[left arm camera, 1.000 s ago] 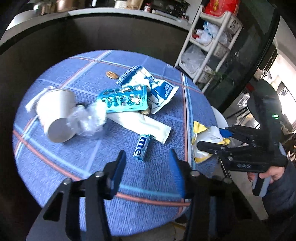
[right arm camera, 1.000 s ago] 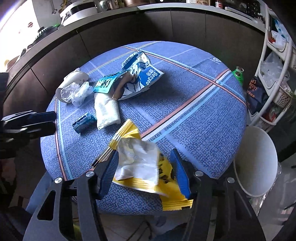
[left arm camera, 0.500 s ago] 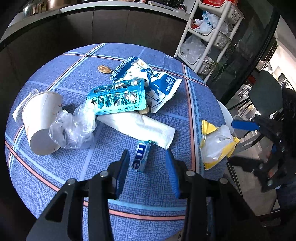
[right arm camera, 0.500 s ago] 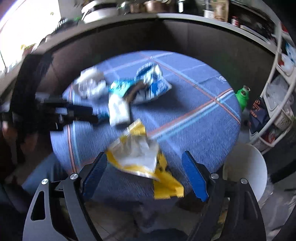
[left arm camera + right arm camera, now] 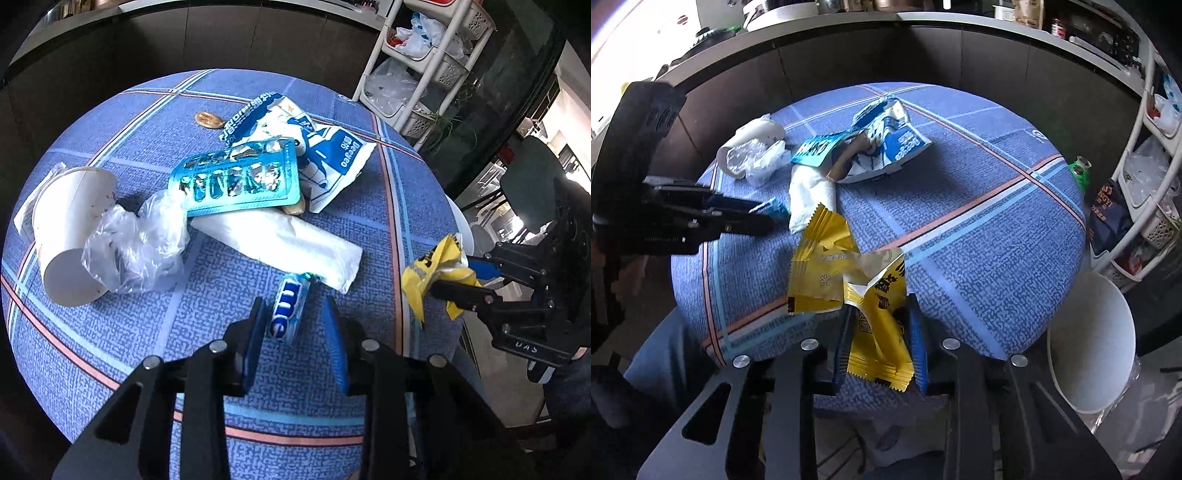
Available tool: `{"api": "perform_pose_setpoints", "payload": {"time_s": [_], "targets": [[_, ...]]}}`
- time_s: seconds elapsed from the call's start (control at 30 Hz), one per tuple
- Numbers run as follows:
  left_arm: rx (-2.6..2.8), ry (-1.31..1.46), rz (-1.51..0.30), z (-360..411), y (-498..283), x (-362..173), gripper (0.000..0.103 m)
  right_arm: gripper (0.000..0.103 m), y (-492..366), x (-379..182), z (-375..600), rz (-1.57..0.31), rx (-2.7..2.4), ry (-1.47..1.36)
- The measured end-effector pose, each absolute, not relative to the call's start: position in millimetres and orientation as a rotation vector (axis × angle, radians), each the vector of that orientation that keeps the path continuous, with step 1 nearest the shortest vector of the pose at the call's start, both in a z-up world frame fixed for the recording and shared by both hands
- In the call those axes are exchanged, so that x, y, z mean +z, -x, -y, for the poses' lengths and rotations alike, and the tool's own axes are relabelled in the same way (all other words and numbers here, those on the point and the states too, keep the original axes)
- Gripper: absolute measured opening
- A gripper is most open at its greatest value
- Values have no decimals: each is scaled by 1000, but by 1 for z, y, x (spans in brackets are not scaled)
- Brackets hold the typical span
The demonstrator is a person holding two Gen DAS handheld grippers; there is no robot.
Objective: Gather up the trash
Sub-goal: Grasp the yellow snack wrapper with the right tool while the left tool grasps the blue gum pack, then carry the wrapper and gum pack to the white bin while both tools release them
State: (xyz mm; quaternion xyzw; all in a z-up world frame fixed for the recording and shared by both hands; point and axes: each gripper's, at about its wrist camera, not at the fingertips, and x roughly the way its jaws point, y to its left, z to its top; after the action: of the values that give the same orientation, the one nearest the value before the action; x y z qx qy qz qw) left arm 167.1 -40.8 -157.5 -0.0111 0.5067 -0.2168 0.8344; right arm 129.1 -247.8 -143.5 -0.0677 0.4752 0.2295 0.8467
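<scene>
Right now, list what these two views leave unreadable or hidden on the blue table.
- Brown curved item, right wrist view: mostly covered by the teal blister pack and the blue-and-white snack bag; identity unclear.
- White paper cup, left wrist view: mouth blocked by crumpled clear plastic.
- Blue-and-white gum pack: label end hidden behind the left gripper.
- White bin, right wrist view: inside not visible.

Two claw-mounted fisheyes, steeply down, sharing table (image 5: pixel 147 155).

Round table under blue plaid cloth (image 5: pixel 979 221) — dark curved counter (image 5: pixel 849 55) behind, white plastic shelf rack (image 5: pixel 424 62) beside, daylight upper-left.
</scene>
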Motion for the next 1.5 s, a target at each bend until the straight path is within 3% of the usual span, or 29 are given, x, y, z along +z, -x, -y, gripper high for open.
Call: {"api": "perform_pose_setpoints", "payload": {"time_s": [0.07,0.13,0.23,0.63,1.0,1.5], "targets": [[-455,29,-1075,40,-167,-159,31,22,-131,-144,248,-1002,479,123],[-450,29,-1085,39,-168,-160,13,19,-132,-144,246,-1002,469,112],[-443,30,-1086,40,-168,-158,9,10,-132,-140,247,-988,452,59],[-454,40,-952,44,-150,-101,8,10,-121,-102,265,-882,413,-117],[-612,31,-840,112,-149,-40,8,10,-106,-78,316,-786,322,-190],[-852,-67,-913,263,-181,-54,8,10,-112,-121,445,-792,52,-338]]}}
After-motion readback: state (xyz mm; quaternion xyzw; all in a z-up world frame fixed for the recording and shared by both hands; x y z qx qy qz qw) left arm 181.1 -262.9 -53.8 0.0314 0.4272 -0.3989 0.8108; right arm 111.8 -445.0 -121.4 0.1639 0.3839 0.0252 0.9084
